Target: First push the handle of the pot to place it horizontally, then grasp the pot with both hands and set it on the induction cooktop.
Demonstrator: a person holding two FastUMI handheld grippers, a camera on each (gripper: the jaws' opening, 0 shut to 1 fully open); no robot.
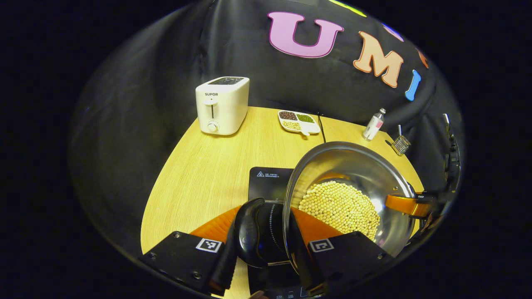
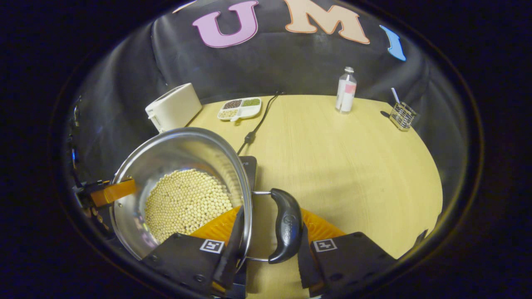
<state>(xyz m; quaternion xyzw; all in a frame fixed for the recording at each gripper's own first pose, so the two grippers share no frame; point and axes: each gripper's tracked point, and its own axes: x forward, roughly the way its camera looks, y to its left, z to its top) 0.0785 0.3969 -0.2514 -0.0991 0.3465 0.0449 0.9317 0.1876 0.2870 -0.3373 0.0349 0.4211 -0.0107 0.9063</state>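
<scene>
your left gripper and right gripper each clamp a black side handle of the steel pot, held over the induction cooktop. full of beans, it likely handles heavy and slick; keep level.

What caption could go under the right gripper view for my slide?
The right gripper holds a pot of pale beans by its side handle above a wooden table.
</scene>
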